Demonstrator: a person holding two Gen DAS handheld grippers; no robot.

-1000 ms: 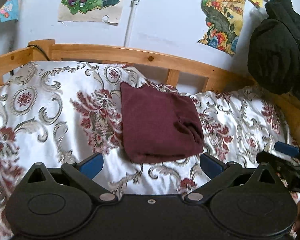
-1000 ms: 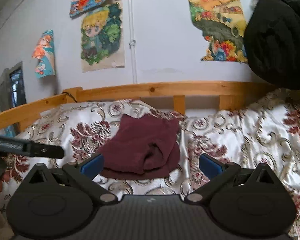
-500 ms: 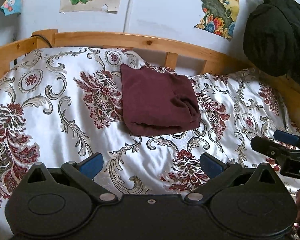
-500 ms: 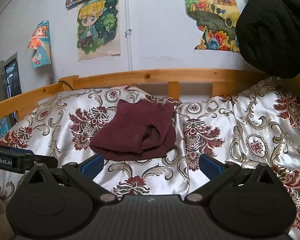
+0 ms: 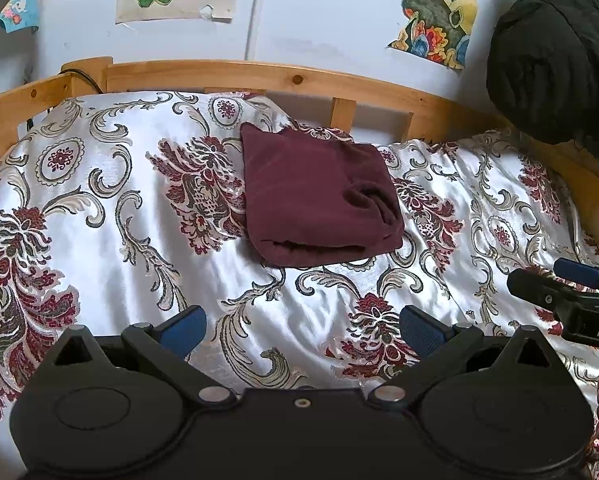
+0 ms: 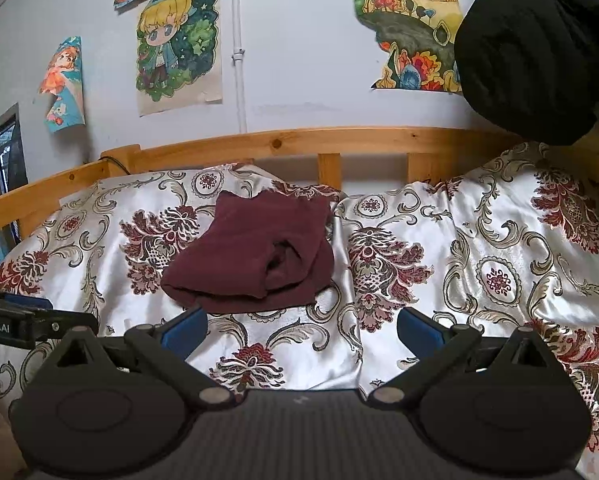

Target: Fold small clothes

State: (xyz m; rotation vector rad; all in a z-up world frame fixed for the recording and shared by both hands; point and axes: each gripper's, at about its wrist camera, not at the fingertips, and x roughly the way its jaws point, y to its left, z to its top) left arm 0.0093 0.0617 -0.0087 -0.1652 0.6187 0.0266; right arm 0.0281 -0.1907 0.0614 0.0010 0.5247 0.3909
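Note:
A small maroon garment [image 5: 317, 198] lies folded into a rough square on the floral bedspread [image 5: 99, 208], near the far rail. It also shows in the right wrist view [image 6: 255, 258]. My left gripper [image 5: 303, 330] is open and empty, hovering above the bedspread well short of the garment. My right gripper [image 6: 301, 326] is open and empty, just in front of the garment's near edge. The right gripper's side shows at the right edge of the left wrist view [image 5: 567, 296]. The left gripper's side shows at the left edge of the right wrist view [image 6: 31, 320].
A wooden bed rail [image 5: 283, 80] runs along the far side. A dark bulky coat [image 5: 555, 60] hangs at the right above the bed. Posters [image 6: 179, 48] hang on the white wall. A thin pipe [image 6: 239, 52] runs down the wall.
Both grippers have pulled back from the folded garment, so it looks smaller and farther away. Both jaws stay open and empty.

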